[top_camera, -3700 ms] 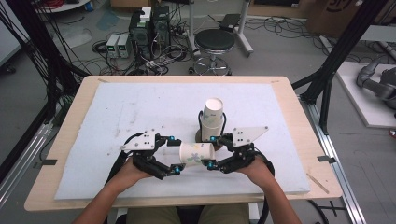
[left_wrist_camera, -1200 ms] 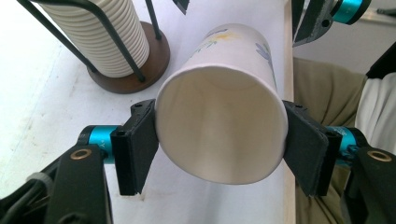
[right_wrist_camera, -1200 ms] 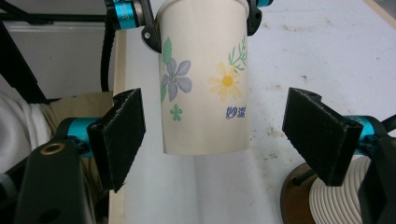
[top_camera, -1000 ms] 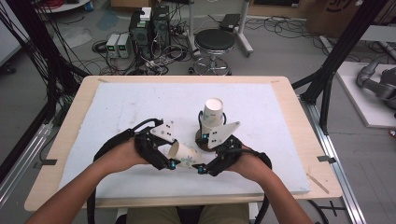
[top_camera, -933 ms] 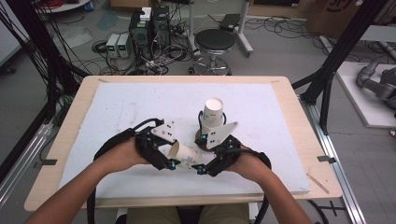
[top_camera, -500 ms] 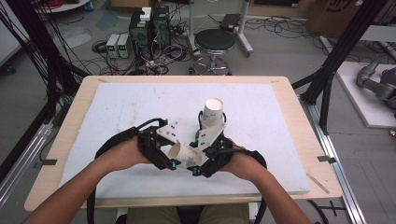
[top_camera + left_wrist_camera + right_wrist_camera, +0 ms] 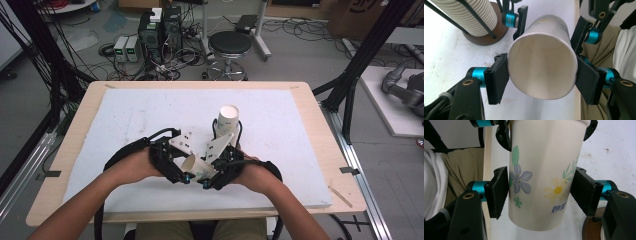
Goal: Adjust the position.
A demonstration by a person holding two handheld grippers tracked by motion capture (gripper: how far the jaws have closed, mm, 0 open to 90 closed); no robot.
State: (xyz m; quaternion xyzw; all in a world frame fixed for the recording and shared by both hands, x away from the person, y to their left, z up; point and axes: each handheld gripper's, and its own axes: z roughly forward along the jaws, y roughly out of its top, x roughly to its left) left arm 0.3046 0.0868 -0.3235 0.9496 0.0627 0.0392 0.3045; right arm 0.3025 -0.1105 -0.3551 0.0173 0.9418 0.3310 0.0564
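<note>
The jaws of the left gripper (image 7: 541,82) stand narrowed onto a paper cup (image 7: 542,62), pads pressed to either side just behind its open rim, so the mouth faces that gripper's camera and the cup lies on its side above the bench (image 7: 125,115). The jaws of the right gripper (image 7: 541,195) have just been closing and now touch the same cup lower on its flowered wall, near the base, at 9 and 3 o'clock in the right gripper view. Both holds on one cup look like a hand-over or a pull to separate nested cups; gripping at opposite ends keeps the two sets of jaws from fouling each other.

In the high view the cup (image 7: 196,166) hangs between the two hands at the near edge, around 6 o'clock on the bench. Beyond it, toward 12 o'clock from the grippers, a stack of cups (image 7: 227,120) stands upright in a wire holder on a round brown base (image 7: 486,37), close enough to be the likely source or destination.
</note>
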